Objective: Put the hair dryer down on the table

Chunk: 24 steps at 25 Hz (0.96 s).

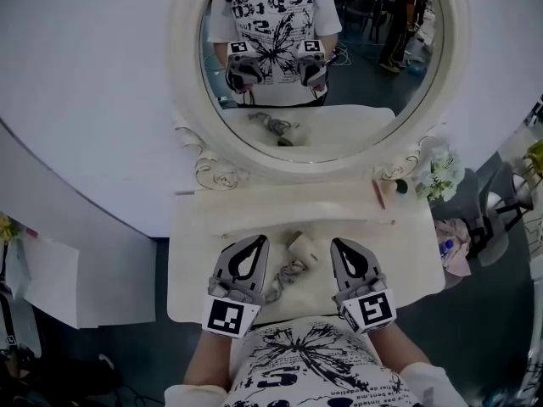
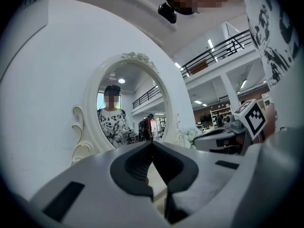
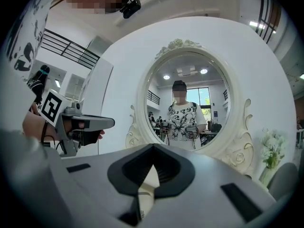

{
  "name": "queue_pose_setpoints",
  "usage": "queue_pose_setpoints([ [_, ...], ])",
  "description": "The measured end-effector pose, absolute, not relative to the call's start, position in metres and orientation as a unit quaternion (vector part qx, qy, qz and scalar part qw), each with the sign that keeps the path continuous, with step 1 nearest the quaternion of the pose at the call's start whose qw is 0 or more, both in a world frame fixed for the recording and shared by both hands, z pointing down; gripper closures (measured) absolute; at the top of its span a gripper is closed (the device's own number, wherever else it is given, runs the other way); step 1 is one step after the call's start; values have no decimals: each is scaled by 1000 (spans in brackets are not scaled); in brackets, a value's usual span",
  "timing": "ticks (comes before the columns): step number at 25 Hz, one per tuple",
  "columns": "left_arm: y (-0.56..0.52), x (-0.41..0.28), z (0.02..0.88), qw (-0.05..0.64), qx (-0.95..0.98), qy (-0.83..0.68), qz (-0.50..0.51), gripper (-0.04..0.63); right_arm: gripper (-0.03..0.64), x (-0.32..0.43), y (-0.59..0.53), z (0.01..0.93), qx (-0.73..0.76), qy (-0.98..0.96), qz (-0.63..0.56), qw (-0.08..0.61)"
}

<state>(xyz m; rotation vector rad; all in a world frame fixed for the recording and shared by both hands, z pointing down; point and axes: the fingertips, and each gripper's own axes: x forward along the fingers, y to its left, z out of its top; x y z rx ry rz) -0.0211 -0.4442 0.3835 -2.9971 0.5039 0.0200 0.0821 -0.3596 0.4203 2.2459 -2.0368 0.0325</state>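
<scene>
The cream hair dryer [image 1: 302, 248] lies on the white dressing table [image 1: 407, 253], its grey cord [image 1: 284, 275] bunched beside it. Neither gripper touches it. My left gripper [image 1: 255, 241] hovers just left of it, jaws shut and empty; in the left gripper view the tips of this gripper [image 2: 152, 143] meet with nothing between them. My right gripper [image 1: 338, 244] hovers just right of the dryer, also shut and empty; in the right gripper view its tips [image 3: 153, 146] meet below the mirror. A cream surface shows through the gap under the jaws, and I cannot tell what it is.
An oval mirror [image 1: 322, 58] in an ornate cream frame stands at the back of the table. White flowers [image 1: 439, 173], a pink stick [image 1: 379, 193] and a small dark object [image 1: 400, 186] sit at the back right. A chair [image 1: 501, 214] stands to the right.
</scene>
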Motion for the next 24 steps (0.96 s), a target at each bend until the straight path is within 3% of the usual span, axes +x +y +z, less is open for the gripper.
queue_pose_setpoints([
  [15, -446, -25, 387, 39, -983, 182, 4, 575, 600, 81, -355, 419, 743, -668, 13, 34],
  [24, -437, -24, 386, 17, -986, 165, 6, 575, 600, 76, -350, 418, 738, -673, 5, 59],
])
